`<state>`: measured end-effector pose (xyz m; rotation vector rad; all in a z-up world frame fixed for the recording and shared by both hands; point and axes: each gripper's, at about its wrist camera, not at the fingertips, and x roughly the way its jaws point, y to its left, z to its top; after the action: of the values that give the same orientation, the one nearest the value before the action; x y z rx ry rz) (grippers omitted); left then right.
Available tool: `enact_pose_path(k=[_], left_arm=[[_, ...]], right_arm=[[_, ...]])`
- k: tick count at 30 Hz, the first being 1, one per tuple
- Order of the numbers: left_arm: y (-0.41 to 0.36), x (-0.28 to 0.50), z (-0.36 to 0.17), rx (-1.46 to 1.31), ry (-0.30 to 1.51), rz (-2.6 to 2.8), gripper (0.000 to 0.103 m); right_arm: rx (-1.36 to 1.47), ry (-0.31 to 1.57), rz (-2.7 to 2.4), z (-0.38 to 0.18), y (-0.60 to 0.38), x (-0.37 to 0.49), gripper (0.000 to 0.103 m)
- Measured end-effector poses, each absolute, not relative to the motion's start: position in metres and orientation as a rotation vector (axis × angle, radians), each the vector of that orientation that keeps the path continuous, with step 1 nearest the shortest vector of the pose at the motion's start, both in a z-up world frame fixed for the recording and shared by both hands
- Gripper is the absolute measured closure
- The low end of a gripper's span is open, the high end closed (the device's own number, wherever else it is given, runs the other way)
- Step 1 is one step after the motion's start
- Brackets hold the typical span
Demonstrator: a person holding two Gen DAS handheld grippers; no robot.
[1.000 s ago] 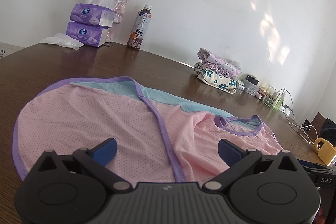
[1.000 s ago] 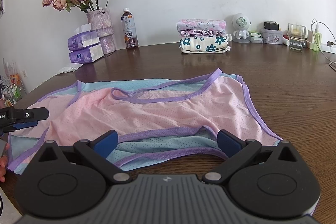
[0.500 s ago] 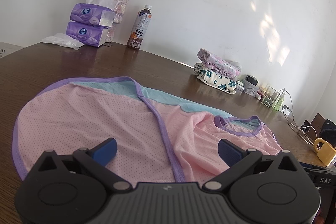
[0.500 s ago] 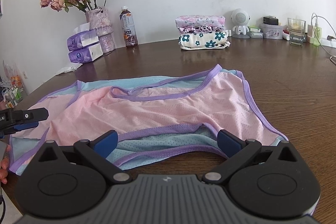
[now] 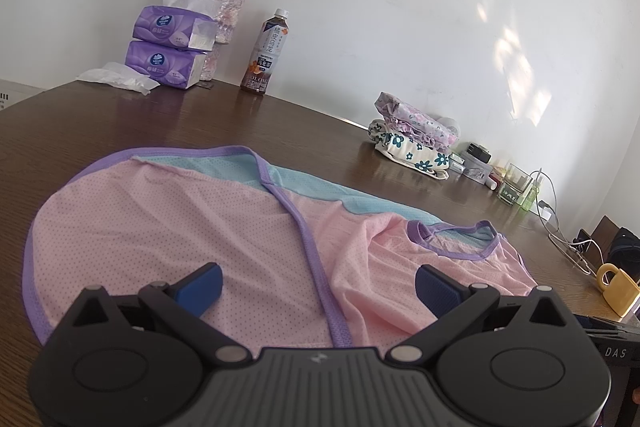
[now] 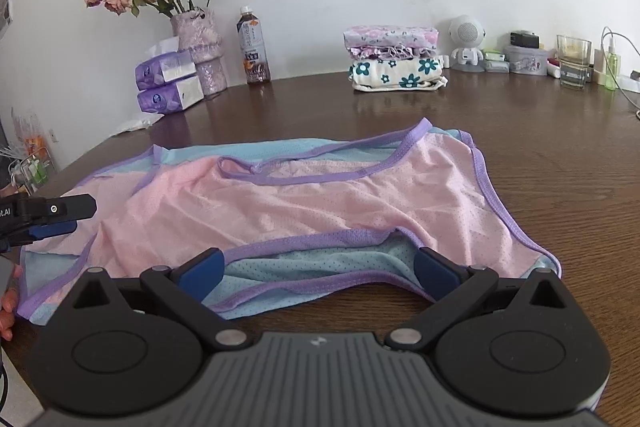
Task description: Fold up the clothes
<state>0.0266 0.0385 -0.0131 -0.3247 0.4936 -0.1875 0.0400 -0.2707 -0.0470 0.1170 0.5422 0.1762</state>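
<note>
A pink mesh top (image 5: pixel 192 223) (image 6: pixel 304 203) with purple trim and a light blue back layer lies spread flat on the brown wooden table (image 5: pixel 100 123) (image 6: pixel 552 147). My left gripper (image 5: pixel 318 287) hovers open over one end of the garment, a purple trim band running between its blue pads. My right gripper (image 6: pixel 318 269) stands open at the near edge, its fingers framing the purple-edged opening where the blue layer shows. In the right wrist view the left gripper's fingers (image 6: pixel 60 215) reach in from the left over the cloth. Nothing is held.
Folded floral clothes (image 5: pixel 412 143) (image 6: pixel 394 57) are stacked at the back. A vase of roses (image 6: pixel 198 55), purple tissue packs (image 5: pixel 168 47), a drink bottle (image 5: pixel 266 53), a small white robot figure (image 6: pixel 466 43), a glass (image 6: pixel 573 67), cables and a yellow mug (image 5: pixel 618 289) line the table's far and right edges.
The right gripper's view has shifted slightly closer and lower over the garment's near edge. The left gripper and the cloth have stayed where they were.
</note>
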Motion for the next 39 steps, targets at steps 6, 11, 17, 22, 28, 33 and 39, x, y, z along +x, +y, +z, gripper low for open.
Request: enact_pose_path(k=[6,11,17,22,28,33,39], left_arm=[[0.0387,0.0267,-0.0129,-0.325,0.494,-0.188,0.0],[0.0388,0.0267,-0.0128,-0.326,0.494,-0.188,0.0],[0.0388,0.0271,-0.0127,-0.327,0.493,-0.188,0.0],[0.039,0.0271,-0.0129,-0.328,0.493,-0.188,0.0],[0.039,0.027,-0.0129,-0.328,0.493,-0.188,0.0],[0.0388,0.0271,-0.013,-0.328,0.493,-0.188,0.0],[0.0388,0.0271,-0.0133,-0.328,0.493,-0.188,0.0]], right_arm=[[0.111,0.546,0.173,-0.0483,-0.2694,0.0393,0.0],[0.115,0.546,0.172,-0.049,-0.2698,0.0394,0.0],[0.106,0.546,0.167,-0.0495,-0.2682,0.0389,0.0],[0.096,0.547,0.159,-0.0498,-0.2663,0.0384,0.0],[0.087,0.549,0.156,-0.0498,-0.2653,0.0388,0.0],[0.09,0.548,0.158,-0.0498,-0.2655,0.0386,0.0],[0.096,0.546,0.159,-0.0503,-0.2666,0.0383,0.0]])
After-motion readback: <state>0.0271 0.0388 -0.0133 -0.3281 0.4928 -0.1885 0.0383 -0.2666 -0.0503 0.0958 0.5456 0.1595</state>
